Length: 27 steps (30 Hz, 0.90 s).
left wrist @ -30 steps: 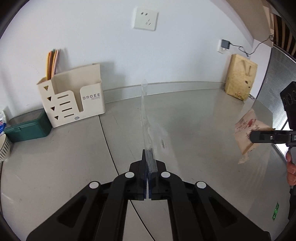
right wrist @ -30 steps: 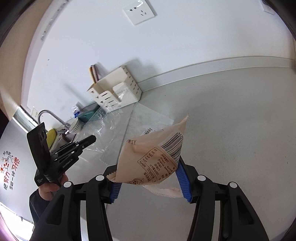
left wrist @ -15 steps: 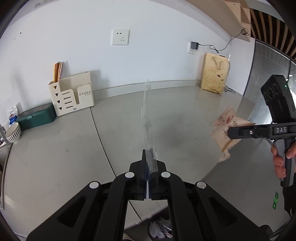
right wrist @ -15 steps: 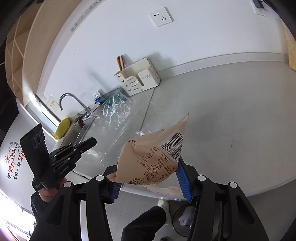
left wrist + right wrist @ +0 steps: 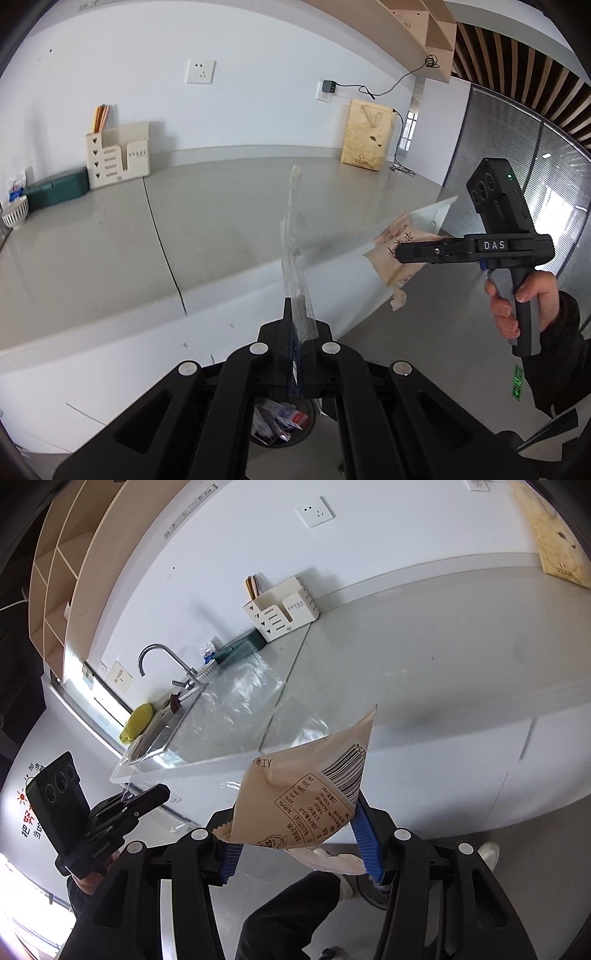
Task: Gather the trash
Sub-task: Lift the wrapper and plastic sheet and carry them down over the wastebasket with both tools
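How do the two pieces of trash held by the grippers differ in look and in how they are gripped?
The clear plastic bag is see-through and unprinted; the tan snack packet is opaque with a barcode. The left gripper is shut flat on the bag; the right gripper holds the packet with jaws apart. Both hang off the counter.

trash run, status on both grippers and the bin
Left gripper shut on clear plastic bag. Right gripper shut on tan snack wrapper. Both off the counter. Bin on floor below left gripper, nothing in the way.
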Each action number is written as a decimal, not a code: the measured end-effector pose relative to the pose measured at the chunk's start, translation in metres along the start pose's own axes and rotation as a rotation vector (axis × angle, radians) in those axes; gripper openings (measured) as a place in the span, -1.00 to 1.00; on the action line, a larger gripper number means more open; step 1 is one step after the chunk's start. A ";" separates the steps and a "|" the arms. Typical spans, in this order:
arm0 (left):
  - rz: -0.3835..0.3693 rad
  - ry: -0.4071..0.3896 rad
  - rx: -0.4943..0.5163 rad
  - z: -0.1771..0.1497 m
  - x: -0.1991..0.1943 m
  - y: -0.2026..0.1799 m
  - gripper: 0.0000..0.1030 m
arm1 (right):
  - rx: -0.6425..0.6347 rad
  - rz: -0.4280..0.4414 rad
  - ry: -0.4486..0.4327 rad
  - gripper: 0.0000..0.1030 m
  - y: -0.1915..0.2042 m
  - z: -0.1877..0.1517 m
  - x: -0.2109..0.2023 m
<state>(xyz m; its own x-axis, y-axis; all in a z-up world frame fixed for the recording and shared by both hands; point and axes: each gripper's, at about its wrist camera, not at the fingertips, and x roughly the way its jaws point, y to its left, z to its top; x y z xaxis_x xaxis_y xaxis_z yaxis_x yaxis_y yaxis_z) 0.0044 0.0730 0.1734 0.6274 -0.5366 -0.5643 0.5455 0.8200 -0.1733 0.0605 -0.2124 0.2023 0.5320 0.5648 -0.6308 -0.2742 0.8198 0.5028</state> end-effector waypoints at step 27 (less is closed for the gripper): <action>0.070 0.418 -0.120 -0.217 0.233 0.004 -0.97 | 0.129 -0.086 0.263 0.09 -0.136 -0.170 0.198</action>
<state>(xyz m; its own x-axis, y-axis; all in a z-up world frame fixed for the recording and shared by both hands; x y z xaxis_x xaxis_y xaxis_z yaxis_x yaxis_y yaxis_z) 0.0322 -0.0053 -0.1341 0.3683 -0.3727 -0.8517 0.4257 0.8821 -0.2019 0.0669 -0.1965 -0.0913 0.3184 0.5125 -0.7975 -0.1238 0.8566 0.5010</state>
